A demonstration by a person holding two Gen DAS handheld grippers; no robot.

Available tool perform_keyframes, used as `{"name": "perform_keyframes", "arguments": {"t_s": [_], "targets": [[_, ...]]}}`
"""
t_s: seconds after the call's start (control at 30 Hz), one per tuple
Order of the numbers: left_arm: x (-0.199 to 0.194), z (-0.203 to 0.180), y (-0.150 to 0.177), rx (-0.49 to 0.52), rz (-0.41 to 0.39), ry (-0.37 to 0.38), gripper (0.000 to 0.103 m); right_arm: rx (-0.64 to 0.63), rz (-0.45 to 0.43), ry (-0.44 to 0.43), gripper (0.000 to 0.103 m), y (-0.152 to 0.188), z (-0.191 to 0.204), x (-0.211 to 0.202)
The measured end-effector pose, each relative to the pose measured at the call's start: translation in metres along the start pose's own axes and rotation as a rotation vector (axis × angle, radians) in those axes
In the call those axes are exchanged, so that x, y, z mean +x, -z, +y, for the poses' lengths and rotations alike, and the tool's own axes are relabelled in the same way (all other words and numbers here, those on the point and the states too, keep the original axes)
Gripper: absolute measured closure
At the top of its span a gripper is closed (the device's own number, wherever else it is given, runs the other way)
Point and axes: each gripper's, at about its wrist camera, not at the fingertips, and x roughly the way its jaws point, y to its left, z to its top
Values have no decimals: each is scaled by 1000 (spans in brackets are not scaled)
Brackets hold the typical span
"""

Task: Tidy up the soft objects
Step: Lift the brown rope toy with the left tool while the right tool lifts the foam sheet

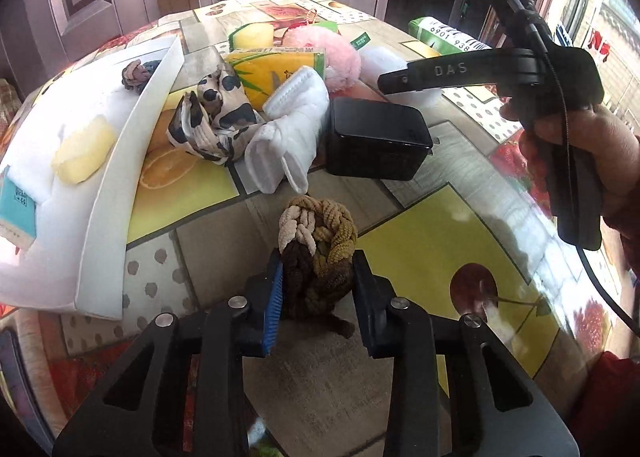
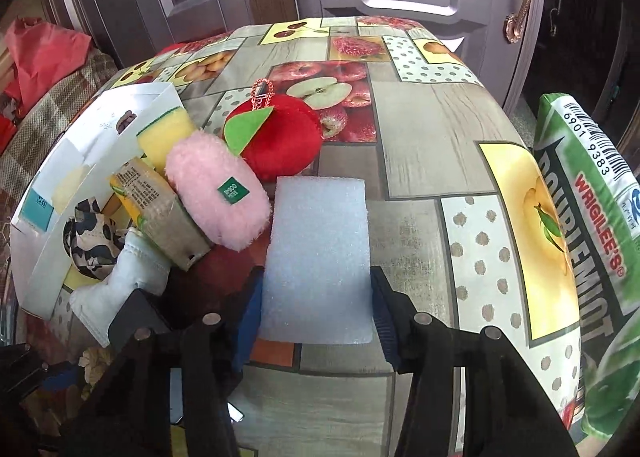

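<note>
- The left gripper (image 1: pixel 316 289) is clamped on the braided rope knot (image 1: pixel 316 249), which sits on the table (image 1: pixel 420 217) just in front of the white tray (image 1: pixel 108 217); both pads press its lower half, so the hold looks sound; lift straight up before swinging toward the tray, since a loose tail trails beneath and could drag.
- The right gripper (image 2: pixel 316 309) straddles the near end of the white foam block (image 2: pixel 320 257), lying flat on the table beside the pink plush pad (image 2: pixel 218 187); its pads sit at the block's two long edges and appear to touch them; I judge it a light grip, not a firm one.
- Foam yields, so squeeze only until the edges dimple; crushing it would let it spring out.
- The tray already holds a yellow sponge (image 1: pixel 82 155); set each piece in a bare part, one hand at a time, to keep the two grippers from crossing.
</note>
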Motion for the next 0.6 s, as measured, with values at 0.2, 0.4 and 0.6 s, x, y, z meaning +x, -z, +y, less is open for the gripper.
{"name": "perform_keyframes", "arguments": {"t_s": [0.2, 0.4, 0.6], "targets": [[-32, 8, -6, -63, -95, -33, 73, 106, -177, -46, 53, -14, -10, -67], [-81, 14, -31, -95, -238, -102, 72, 53, -343, -133, 53, -32, 23, -130], [-133, 34, -42, -169, -361, -160, 72, -7, -432, -221, 53, -39, 55, -163]]}}
